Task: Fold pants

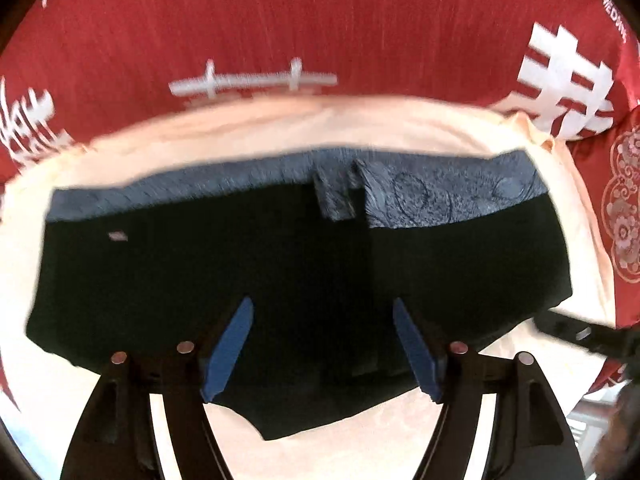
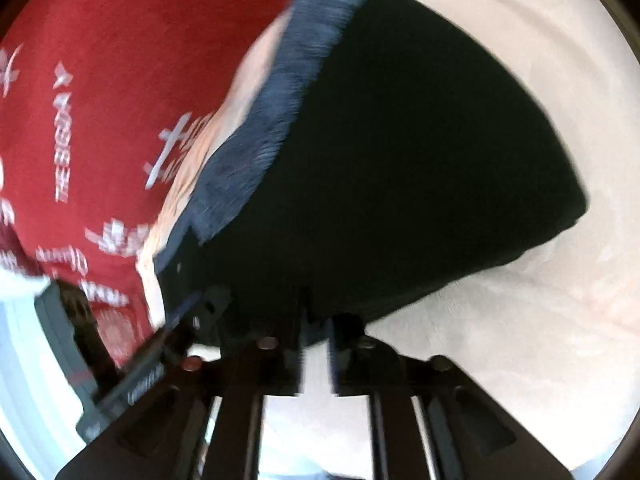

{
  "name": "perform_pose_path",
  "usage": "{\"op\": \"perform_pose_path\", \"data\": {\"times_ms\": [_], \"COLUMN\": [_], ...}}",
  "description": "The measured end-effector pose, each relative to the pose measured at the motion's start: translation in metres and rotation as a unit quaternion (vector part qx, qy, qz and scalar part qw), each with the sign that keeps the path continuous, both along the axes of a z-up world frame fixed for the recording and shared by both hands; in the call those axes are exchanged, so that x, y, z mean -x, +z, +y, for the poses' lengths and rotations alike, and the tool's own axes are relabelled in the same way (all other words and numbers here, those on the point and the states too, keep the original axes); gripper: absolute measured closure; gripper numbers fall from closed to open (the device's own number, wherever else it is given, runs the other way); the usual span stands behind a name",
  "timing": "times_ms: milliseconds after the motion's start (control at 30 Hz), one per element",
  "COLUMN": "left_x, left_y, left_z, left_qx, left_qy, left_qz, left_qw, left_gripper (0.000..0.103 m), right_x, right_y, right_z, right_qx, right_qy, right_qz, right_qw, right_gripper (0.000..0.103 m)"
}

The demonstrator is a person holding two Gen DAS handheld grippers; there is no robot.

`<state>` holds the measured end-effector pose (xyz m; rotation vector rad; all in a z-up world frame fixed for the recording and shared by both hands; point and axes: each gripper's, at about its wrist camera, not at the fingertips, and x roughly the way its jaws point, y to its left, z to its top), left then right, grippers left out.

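The left gripper [image 1: 323, 344] is hovering with its jaws standing wide apart, both blue pads [image 1: 229, 354] bare, poised over the near edge of the pants [image 1: 200, 280] as if lining up for a fresh hold. The right gripper [image 2: 316, 344] is pinching the pants' [image 2: 400, 160] dark cloth at the side edge, jaws drawn close together on it, probably to keep the fold from slipping. One pair of black pants with a patterned blue waistband [image 1: 440, 196] is lying mid-way across the pale cloth [image 1: 400, 128], waistband toward its far edge. That single cloth is lying on one red bedspread [image 1: 280, 20]. Two grippers are working.
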<state>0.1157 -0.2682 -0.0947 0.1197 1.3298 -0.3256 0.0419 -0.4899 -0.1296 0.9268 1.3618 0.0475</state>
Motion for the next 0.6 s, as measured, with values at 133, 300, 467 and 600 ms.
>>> {"op": "perform_pose_path", "data": {"times_ms": [133, 300, 467, 600], "left_x": [-0.014, -0.028, -0.029, -0.025], "left_y": [0.014, -0.002, -0.056, -0.065], "left_z": [-0.008, -0.053, -0.074, -0.058], "left_qx": [0.004, 0.006, -0.052, -0.036], "left_qy": [-0.007, -0.021, -0.009, 0.025], "left_qz": [-0.022, -0.021, 0.019, 0.033], "left_qw": [0.9997, 0.9995, 0.9984, 0.9985], "left_gripper": [0.022, 0.021, 0.021, 0.008], "right_x": [-0.006, -0.045, -0.083, -0.082], "right_y": [0.046, 0.044, 0.004, -0.021], "right_z": [-0.032, -0.082, -0.079, -0.076], "right_qx": [0.070, 0.107, 0.115, 0.092], "right_qy": [0.021, 0.000, 0.034, 0.035], "right_qz": [-0.067, -0.067, -0.036, -0.016], "right_qw": [0.995, 0.992, 0.992, 0.995], "right_gripper": [0.075, 0.092, 0.092, 0.092]}}
